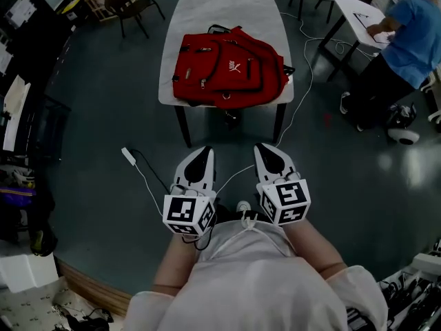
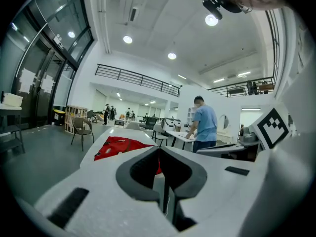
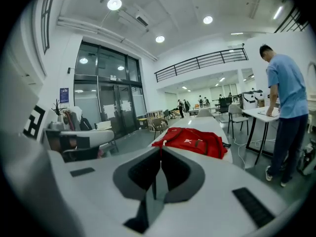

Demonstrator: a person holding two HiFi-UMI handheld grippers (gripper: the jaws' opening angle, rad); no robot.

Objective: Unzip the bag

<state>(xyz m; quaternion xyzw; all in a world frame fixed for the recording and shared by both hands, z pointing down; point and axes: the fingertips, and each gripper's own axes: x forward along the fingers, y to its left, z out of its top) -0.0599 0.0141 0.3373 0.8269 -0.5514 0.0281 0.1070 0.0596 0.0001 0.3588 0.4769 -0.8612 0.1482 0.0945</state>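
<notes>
A red backpack point(image 1: 227, 66) lies flat on a pale table point(image 1: 220, 5) ahead of me, zippers closed as far as I can see. It shows small in the left gripper view as the red bag point(image 2: 121, 146) and in the right gripper view as the red bag point(image 3: 191, 141). My left gripper point(image 1: 204, 150) and right gripper point(image 1: 264, 148) hang side by side close to my body, well short of the table. Both have their jaws shut together with nothing between them.
A white cable and plug point(image 1: 131, 157) lie on the floor left of the grippers. A person in a blue shirt point(image 1: 410, 36) stands at a white desk point(image 1: 358, 9) on the right. A chair point(image 1: 131, 2) stands at the far left.
</notes>
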